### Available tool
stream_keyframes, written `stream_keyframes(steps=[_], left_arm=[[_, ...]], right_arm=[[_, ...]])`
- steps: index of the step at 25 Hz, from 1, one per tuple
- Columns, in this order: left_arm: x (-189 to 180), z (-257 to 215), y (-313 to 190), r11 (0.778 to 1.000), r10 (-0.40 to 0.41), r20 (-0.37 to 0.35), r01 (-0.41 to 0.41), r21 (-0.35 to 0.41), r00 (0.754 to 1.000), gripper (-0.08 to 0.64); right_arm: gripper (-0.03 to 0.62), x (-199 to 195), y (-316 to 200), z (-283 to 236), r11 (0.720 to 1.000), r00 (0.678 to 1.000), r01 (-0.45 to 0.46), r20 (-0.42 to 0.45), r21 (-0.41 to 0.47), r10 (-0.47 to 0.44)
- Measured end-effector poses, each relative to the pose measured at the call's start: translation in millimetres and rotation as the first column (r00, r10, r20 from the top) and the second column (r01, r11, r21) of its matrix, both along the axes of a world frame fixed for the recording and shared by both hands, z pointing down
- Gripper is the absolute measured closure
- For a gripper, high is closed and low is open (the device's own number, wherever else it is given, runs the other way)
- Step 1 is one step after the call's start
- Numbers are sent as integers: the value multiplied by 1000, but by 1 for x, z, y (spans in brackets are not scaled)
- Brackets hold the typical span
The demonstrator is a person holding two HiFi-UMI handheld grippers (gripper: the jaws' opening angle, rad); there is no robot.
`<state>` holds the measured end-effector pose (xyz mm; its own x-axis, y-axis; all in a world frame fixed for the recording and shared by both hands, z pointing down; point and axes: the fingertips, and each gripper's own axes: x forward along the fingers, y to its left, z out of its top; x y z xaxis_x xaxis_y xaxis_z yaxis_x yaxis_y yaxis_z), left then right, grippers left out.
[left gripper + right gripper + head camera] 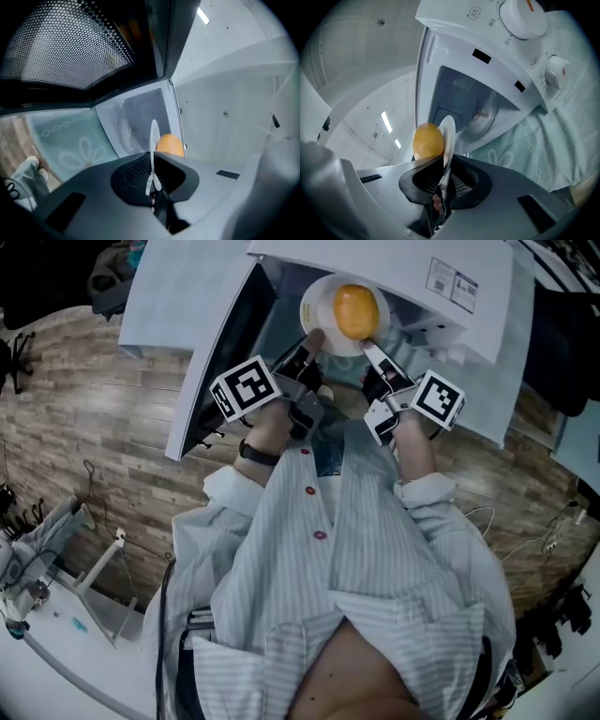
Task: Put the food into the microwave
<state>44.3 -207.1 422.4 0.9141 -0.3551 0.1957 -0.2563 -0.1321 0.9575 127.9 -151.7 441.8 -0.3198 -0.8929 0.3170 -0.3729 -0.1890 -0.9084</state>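
A white plate (pixel 323 310) carrying a round orange food (pixel 355 311) hangs at the mouth of the white microwave (pixel 394 268), whose door (pixel 225 352) stands swung open to the left. My left gripper (pixel 307 351) is shut on the plate's near left rim, and my right gripper (pixel 373 354) is shut on its near right rim. The left gripper view has the plate (pixel 153 140) edge-on between the jaws of my left gripper (pixel 152 180), the food (pixel 169 144) behind it. In the right gripper view my right gripper (pixel 443 187) clamps the plate (pixel 447 133) beside the food (pixel 427 140), facing the cavity (pixel 473 108).
The door's perforated window (pixel 70 47) fills the upper left of the left gripper view. The microwave's knobs (pixel 520 18) sit right of the cavity. A teal patterned cloth (pixel 543 145) lies under the microwave. A white table (pixel 66 615) with small items stands at the lower left on the wood floor.
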Motion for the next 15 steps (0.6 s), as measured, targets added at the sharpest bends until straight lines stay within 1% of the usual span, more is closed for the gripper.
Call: stream_keyframes(steps=[5, 9, 12, 15], left_arm=[[1, 4, 0, 1000, 28, 6, -28, 0, 1000, 541], [7, 11, 0, 998, 59, 22, -59, 3, 998, 540], [9, 12, -2, 997, 75, 32, -75, 19, 997, 540], [16, 21, -4, 995, 93, 59, -95, 32, 994, 537]], right_arm=[[526, 0, 1, 0, 1000, 1000, -21, -18, 4, 21], [525, 7, 4, 7, 999, 998, -50, -40, -17, 50], [525, 7, 5, 11, 996, 996, -81, -34, -47, 80], [525, 9, -2, 12, 998, 996, -67, -51, -10, 66]])
